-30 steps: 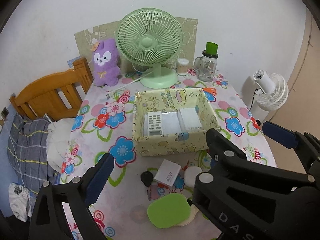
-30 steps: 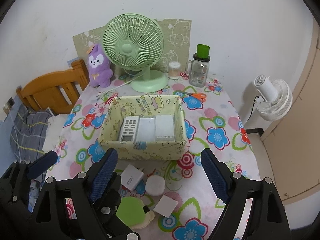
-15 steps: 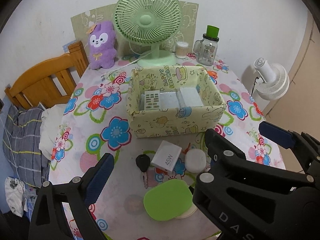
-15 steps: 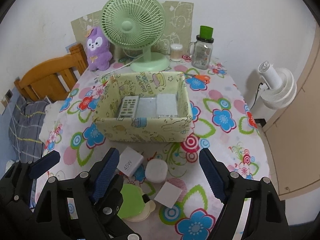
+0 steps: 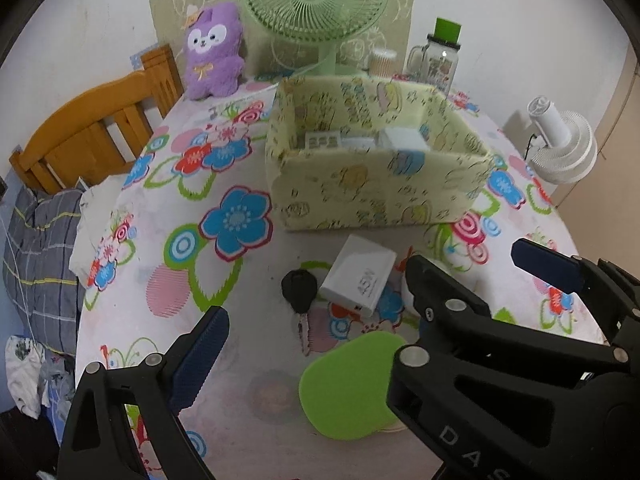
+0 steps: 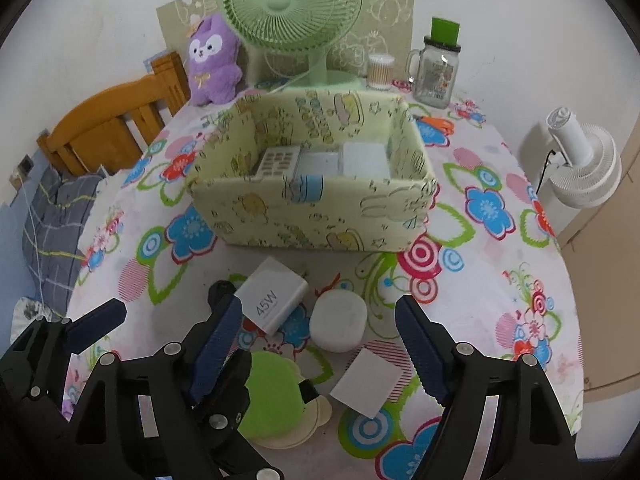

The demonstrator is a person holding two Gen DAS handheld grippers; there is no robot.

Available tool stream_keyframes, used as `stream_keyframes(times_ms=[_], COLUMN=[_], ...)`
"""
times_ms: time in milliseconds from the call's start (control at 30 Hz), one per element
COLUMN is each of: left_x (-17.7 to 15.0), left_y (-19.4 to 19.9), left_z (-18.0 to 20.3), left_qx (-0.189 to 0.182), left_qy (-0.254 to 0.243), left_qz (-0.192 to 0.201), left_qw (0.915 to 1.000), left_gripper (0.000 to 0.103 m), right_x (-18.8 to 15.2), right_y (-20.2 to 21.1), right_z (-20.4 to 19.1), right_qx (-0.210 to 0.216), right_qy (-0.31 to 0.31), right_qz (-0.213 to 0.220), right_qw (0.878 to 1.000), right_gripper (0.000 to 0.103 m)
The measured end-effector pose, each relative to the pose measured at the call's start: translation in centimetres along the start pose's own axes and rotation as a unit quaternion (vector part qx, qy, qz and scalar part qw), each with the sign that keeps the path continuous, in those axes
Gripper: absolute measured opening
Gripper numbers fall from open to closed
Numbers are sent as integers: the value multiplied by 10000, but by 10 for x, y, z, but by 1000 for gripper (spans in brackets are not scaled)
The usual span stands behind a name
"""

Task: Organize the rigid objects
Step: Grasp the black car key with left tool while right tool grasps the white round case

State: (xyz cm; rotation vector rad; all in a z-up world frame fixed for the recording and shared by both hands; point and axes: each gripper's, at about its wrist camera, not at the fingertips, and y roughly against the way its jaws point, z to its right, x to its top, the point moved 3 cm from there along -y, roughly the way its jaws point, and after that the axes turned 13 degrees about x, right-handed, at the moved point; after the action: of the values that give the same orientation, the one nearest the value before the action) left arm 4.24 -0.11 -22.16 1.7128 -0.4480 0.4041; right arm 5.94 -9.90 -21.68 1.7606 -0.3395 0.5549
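Note:
Loose items lie on the flowered tablecloth in front of a yellow fabric box (image 5: pixel 380 196) (image 6: pixel 312 216): a white 45W charger (image 5: pixel 360 276) (image 6: pixel 272 296), a black car key (image 5: pixel 298 288) (image 6: pixel 220 290), a green oval lid (image 5: pixel 348 384) (image 6: pixel 272 392) on a cream disc, a round white case (image 6: pixel 340 320) and a white square card (image 6: pixel 368 380). A remote (image 6: pixel 278 160) and white boxes lie inside the box. My left gripper (image 5: pixel 312 304) hangs open above the key and charger. My right gripper (image 6: pixel 320 312) is closing, its pads apart either side of the white case and card, touching neither.
At the table's far edge stand a green fan (image 6: pixel 292 0), a purple plush (image 6: pixel 212 60), a glass jar (image 6: pixel 436 68) and a swab tub (image 6: pixel 380 68). Orange scissors (image 6: pixel 436 124) lie right of the box. A wooden chair (image 5: pixel 92 136) is left, a white floor fan (image 6: pixel 580 164) right.
Both grippers have come down toward the table, so the box and the loose items look larger and nearer. The right gripper's fingers stand slightly closer together.

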Motion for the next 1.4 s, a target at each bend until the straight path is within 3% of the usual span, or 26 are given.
stream_keyframes(times_ms=[267,433,700,1033,1167,1267,1400], left_x=[-8,-16,-18,-8,-3,1,3], left_y=[-26,-48,-65,-80,-83,-84,-83], left_z=[-1,-2,-3,0,1,3,9], left_qx=[152,-51,167,159,178,99,38], left_qy=[-24,2,-27,-66,-116,-69,-137], left_qz=[-174,-445,-514,-488,-412,-415,-356], left_qw=[9997,9990,9985,9987,9989,9991,9993], left_gripper=[92,79,73,68,67,60,43], right_x=[-11,-19,-24,-20,-14,-11,-8], right_y=[-27,-44,-64,-79,-84,-86,-87], right_z=[12,20,28,38,40,40,37], right_qx=[-35,-112,-179,-251,-171,-122,-106], right_qy=[-150,-256,-434,-637,-664,-750,-739], right_qz=[-178,-321,-508,-553,-548,-532,-516], right_qw=[9997,9991,9976,9961,9961,9957,9959], right_gripper=[82,81,80,74,62,58,53])
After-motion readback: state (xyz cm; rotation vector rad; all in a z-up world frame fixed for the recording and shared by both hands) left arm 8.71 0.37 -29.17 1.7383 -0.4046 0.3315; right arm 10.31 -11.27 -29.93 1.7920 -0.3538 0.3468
